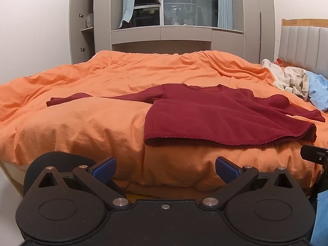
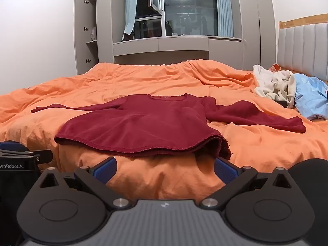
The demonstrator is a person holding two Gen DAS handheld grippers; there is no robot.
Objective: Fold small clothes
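Dark red long-sleeved top (image 1: 215, 112) lies flat, spread out on the orange duvet (image 1: 86, 123) near the bed's front edge, neckline away, both sleeves stretched sideways, hem toward the grippers. Hem is slightly wavy, with its right corner lifted and curled, showing the inside. Fabric looks thick, fleecy, lightly rumpled. Left gripper (image 1: 165, 167) hangs short of the hem, jaws wide apart, nothing between them. Right gripper (image 2: 165, 167) same, jaws fully apart, empty, close below the curled corner. Pile of cream and light-blue clothes (image 2: 291, 92) sits near the headboard (image 2: 303, 47), well apart from the top.
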